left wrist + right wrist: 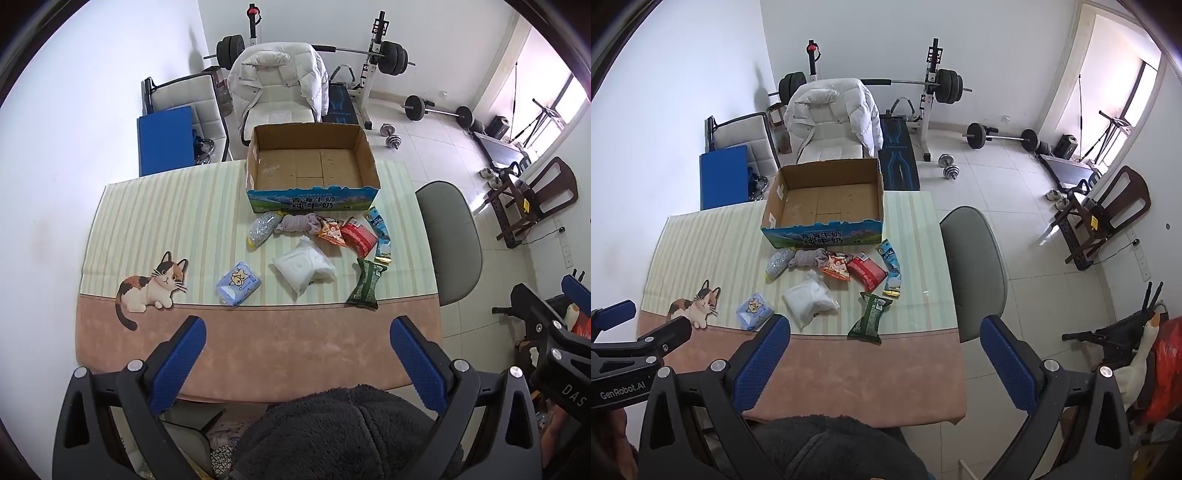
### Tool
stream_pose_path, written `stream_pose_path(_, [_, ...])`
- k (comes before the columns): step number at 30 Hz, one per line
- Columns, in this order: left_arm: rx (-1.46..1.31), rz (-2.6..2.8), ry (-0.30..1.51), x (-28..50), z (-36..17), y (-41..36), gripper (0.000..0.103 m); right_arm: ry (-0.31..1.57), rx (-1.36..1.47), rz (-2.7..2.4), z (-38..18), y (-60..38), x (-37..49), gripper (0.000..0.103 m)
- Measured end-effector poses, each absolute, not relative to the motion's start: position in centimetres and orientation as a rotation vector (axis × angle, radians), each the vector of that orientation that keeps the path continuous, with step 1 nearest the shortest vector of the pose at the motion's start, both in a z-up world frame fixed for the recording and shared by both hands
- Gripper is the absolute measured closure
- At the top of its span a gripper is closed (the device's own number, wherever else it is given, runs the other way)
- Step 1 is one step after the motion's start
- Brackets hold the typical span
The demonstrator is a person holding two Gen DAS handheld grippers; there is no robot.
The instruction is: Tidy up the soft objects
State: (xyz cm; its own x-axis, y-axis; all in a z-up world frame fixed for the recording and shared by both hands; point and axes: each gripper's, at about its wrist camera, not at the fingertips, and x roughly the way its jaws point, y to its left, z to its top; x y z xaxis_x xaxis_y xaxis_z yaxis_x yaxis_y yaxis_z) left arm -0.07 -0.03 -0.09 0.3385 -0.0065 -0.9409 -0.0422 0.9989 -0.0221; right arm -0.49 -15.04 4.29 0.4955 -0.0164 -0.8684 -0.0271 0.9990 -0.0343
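The left gripper (pixel 298 345) is held with its jaws wide apart and nothing between them, above the pink near edge of the counter (pixel 258 354). The right gripper (pixel 884 345) is likewise held with jaws spread and unloaded, over the same near edge. In the right wrist view the body of the left gripper is seen at the left margin, marked "GenRobot.AI".

The cardboard box (pixel 314 162) is taken as landmark: it stands open at the far side of the counter, and large Chinese characters are printed on its blue front panel. Just in front of the box a row is laid out: a silvery pouch (pixel 263 227), a crumpled grey cloth (pixel 297 224), an orange snack bag (pixel 332 234), a red packet (pixel 359 236) and a blue sachet (pixel 379 230). Nearer than that row, well clear of the box, a white soft pack (pixel 304 267), a blue tissue pack (pixel 238 283) bearing a cartoon cat, and a green packet (pixel 365 284) are seen. A calico cat figure (pixel 151 286) is printed on the counter cover, left of the box and nearer.
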Motion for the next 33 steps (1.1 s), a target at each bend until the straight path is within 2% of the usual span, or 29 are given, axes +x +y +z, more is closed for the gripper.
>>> stream_pose_path(33, [-0.055,0.025,1.219,0.9,0.4,0.2,0.001,1.064,-0.059,0.013,3.8,-14.8,0.2,0.000])
